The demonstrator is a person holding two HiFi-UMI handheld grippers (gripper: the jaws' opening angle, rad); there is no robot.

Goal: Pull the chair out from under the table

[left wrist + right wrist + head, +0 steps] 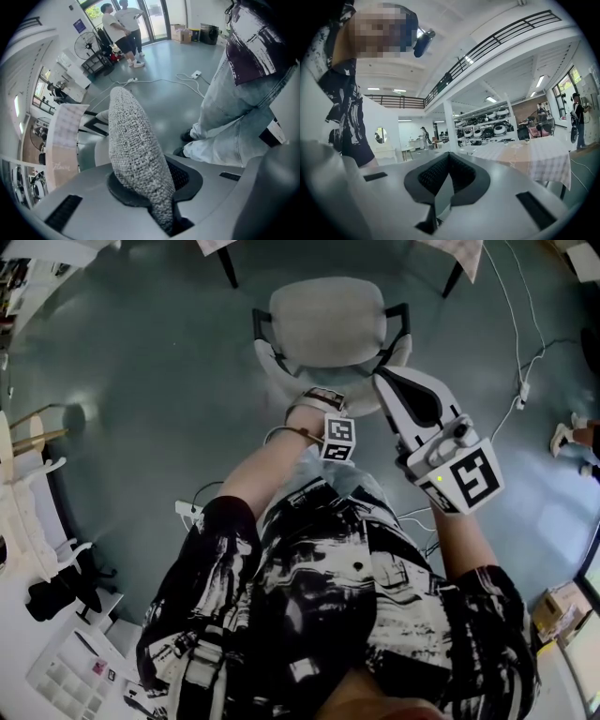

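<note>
The chair (pixel 326 322) has a grey seat and black armrests and stands just in front of me on the grey floor. My left gripper (pixel 319 404) points steeply down and is shut on the top edge of the chair's backrest. In the left gripper view the grey woven backrest (pixel 133 154) is wedged between the jaws of the left gripper (pixel 159 201). My right gripper (pixel 386 381) hovers level beside the chair's right armrest, shut with nothing in it. The right gripper view shows the right gripper (pixel 440 187) empty. The table (pixel 464 251) with a checked cloth stands beyond the chair.
White cables and a power strip (pixel 521 390) lie on the floor to the right. A white desk (pixel 37 521) with clutter stands at lower left. Two people (pixel 124 28) stand far off by glass doors, near a fan (pixel 84 44). The checked tablecloth (pixel 539 157) hangs ahead on the right.
</note>
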